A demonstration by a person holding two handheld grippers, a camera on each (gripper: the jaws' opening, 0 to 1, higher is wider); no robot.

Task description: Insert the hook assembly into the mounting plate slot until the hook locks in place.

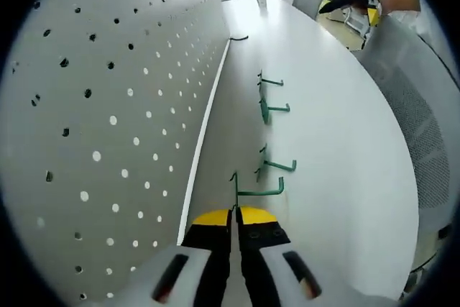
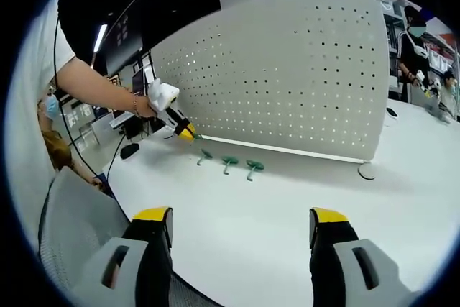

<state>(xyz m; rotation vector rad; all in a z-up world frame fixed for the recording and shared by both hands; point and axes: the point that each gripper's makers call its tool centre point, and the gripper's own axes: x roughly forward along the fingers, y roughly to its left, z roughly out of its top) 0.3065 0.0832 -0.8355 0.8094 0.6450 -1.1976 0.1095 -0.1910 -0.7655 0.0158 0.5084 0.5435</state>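
A white worktop (image 2: 287,206) carries an upright pegboard (image 2: 287,70) along its far edge. The left gripper (image 1: 235,213), clenched on a green hook (image 1: 255,190), holds it beside the board's base. The right gripper (image 2: 241,224) hangs released. Step: presenting the hook; next, align it with a slot.

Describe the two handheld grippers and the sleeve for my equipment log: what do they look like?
The left gripper has black jaws with yellow tips on a white body with dark slots; in the right gripper view it looks white, black and yellow. The right gripper matches: two black jaws, yellow caps, white housings with dark slots. The person wears a short white sleeve.
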